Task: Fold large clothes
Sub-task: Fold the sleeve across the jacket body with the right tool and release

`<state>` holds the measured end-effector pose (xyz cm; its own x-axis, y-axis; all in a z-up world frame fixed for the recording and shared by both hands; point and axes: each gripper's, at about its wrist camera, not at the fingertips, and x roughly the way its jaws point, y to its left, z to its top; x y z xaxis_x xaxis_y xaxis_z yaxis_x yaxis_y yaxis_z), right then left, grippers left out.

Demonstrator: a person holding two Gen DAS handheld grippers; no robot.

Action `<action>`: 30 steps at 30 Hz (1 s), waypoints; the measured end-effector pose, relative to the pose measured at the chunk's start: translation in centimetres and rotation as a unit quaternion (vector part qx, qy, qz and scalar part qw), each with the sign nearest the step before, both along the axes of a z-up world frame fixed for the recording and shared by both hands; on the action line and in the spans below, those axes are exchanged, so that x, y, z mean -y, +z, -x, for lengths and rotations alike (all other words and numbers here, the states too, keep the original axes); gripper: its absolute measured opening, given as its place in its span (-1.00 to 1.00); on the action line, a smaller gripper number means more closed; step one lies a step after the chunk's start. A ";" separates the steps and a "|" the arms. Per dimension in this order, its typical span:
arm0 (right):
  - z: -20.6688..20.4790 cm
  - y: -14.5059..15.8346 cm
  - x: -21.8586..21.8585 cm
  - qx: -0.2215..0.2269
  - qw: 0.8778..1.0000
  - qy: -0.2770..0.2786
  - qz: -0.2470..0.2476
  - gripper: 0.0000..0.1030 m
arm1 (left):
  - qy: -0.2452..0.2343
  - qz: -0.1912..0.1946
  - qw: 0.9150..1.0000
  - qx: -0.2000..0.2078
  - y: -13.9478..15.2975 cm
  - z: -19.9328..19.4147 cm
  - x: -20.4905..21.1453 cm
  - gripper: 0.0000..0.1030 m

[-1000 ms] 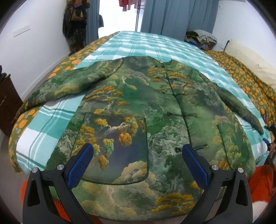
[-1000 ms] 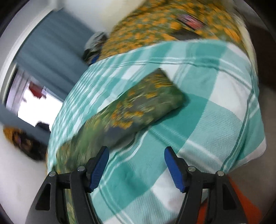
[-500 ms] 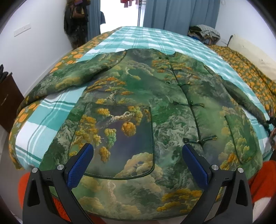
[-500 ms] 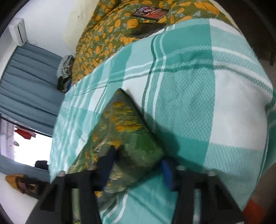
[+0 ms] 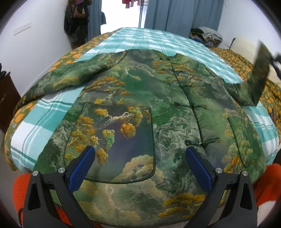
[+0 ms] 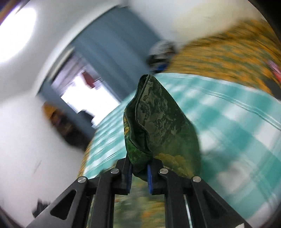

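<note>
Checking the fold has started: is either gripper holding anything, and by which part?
The right gripper is shut on the jacket's sleeve cuff, lifted off the bed. The left gripper is open, holding nothing.

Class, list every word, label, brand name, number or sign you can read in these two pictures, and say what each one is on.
None can be read. The green landscape-print padded jacket and the teal checked bedsheet carry only pattern. The white wall plate looks blank. The right wrist view is motion-blurred.

White walls (image 5: 43,40), blue curtains (image 5: 182,15), bright doorway (image 5: 121,17).
</note>
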<state>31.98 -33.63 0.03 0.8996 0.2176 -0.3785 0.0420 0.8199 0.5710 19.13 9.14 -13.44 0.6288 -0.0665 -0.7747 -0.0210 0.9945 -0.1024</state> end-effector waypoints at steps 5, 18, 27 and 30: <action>-3.9 -1.3 -13.4 -0.002 0.992 0.099 0.077 -0.74 | 0.002 0.004 1.000 -0.005 -0.5 0.6 -0.6 0.98; -2.0 -15.3 -23.1 -0.129 0.965 0.209 0.090 -0.01 | -0.037 0.074 0.996 0.017 3.1 -1.8 -1.0 0.98; 6.3 -14.6 -16.0 -0.120 0.967 0.197 0.107 0.07 | -0.136 0.112 0.983 -0.050 3.1 -16.8 6.0 0.74; 8.2 -14.7 -14.7 -0.114 0.970 0.185 0.103 0.07 | -0.119 0.105 0.981 -0.112 -0.7 -22.7 8.5 0.50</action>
